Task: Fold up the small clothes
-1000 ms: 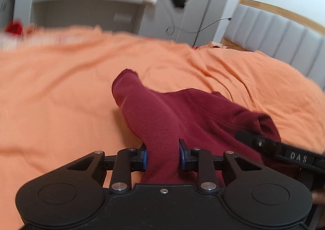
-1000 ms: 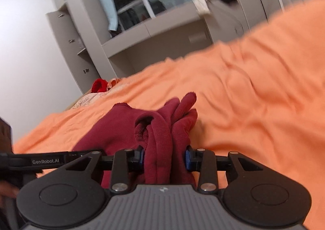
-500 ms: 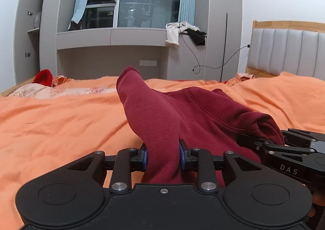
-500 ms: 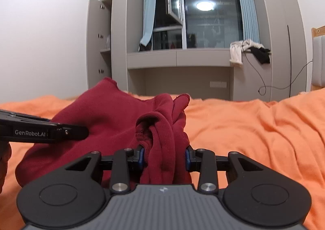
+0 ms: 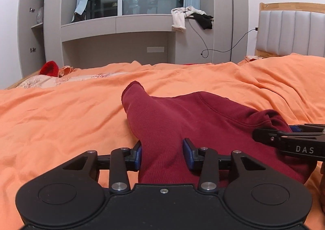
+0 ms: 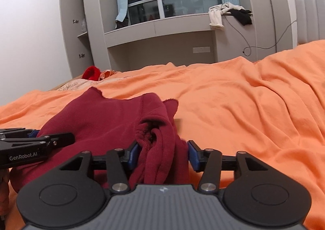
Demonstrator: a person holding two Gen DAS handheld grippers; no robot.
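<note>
Both grippers look half-released: left gripper [image 5: 162, 153] and right gripper [image 6: 163, 153] have jaws a bit apart, with the maroon garment [image 5: 193, 120] bunched between them, resting on the orange bedspread [image 5: 61, 118]. Fold looks just laid down, I'd guess. Next: back out toward 6 o'clock without dragging the cloth.

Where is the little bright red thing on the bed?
The bright red item lies at the far left end of the orange bedspread in both views, beside a pale patterned cloth, below the grey cupboard.
</note>
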